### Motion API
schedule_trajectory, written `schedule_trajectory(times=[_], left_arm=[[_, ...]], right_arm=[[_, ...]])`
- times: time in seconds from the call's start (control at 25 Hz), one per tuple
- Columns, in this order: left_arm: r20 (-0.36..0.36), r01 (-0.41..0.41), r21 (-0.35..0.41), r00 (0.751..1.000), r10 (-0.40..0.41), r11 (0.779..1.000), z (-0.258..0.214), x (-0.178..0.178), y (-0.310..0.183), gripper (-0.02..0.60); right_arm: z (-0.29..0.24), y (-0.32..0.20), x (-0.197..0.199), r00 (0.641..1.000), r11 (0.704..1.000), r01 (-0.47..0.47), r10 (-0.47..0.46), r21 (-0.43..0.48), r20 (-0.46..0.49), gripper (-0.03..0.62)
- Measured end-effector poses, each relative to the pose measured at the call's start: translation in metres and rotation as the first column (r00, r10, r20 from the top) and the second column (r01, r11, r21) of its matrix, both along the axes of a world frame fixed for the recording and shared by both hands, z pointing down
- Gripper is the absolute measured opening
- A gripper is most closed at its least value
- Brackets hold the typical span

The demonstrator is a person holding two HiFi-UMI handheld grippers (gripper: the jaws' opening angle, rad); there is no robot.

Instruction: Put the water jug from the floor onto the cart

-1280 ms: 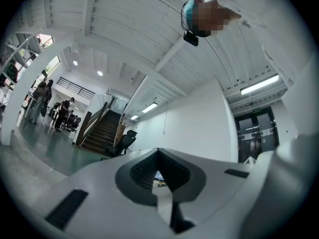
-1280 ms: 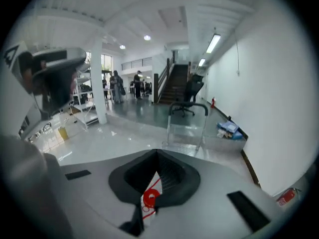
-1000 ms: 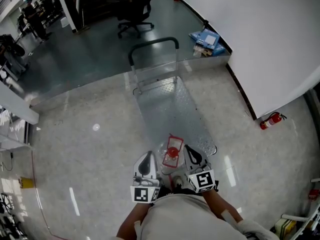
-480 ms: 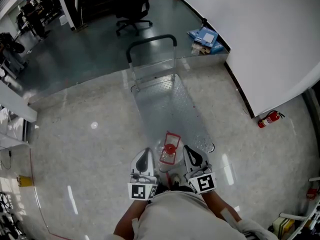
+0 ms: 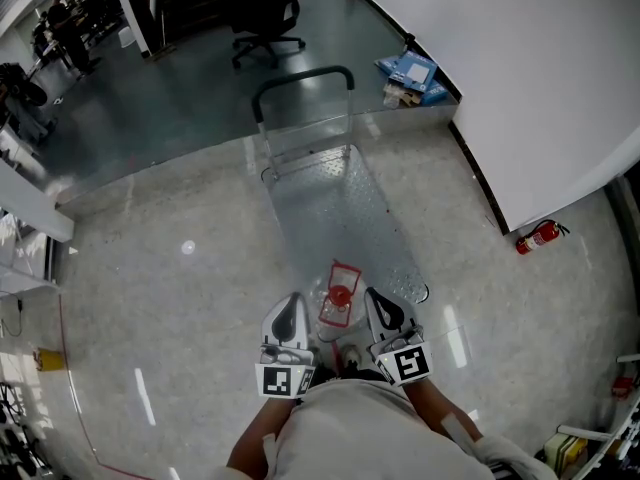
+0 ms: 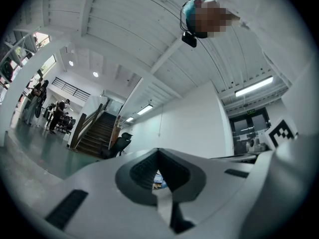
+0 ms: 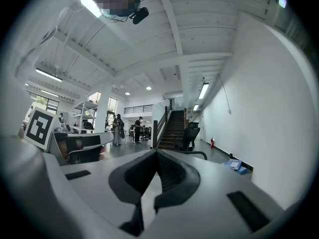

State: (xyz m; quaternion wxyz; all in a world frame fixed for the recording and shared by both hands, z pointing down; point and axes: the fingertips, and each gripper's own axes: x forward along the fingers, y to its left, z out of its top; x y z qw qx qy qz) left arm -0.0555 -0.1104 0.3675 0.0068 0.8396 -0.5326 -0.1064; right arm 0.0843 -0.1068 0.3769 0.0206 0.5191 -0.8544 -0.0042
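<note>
A clear water jug (image 5: 331,320) with a red cap and red tag stands upright between my two grippers, close in front of the person's body, at the near left corner of the metal cart (image 5: 340,218). The left gripper (image 5: 293,302) flanks the jug's left side and the right gripper (image 5: 371,295) its right side. Whether they press on it, or whether the jug is off the floor, I cannot tell. In the left gripper view the left gripper (image 6: 158,154) is shut on nothing. In the right gripper view the right gripper (image 7: 157,154) is likewise shut and empty.
The cart's push handle (image 5: 300,78) is at its far end. A white wall runs along the right, with a fire extinguisher (image 5: 538,237) and blue boxes (image 5: 410,74) at its foot. An office chair (image 5: 265,13) stands beyond the cart. People stand far off at the upper left.
Early on, the jug and both grippers crept slightly up and left in the view, as did the whole scene. Over the last half second nothing has moved.
</note>
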Motion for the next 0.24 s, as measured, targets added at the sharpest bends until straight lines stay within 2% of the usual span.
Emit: schedule_trajectory(times=[0.24], left_arm=[[-0.001, 0.0, 0.003, 1.0, 0.0, 1.0, 0.0013, 0.001, 0.0003, 0.003]], right_arm=[[0.0018, -0.0002, 0.0002, 1.0, 1.0, 0.008, -0.008, -0.002, 0.003, 0.011]])
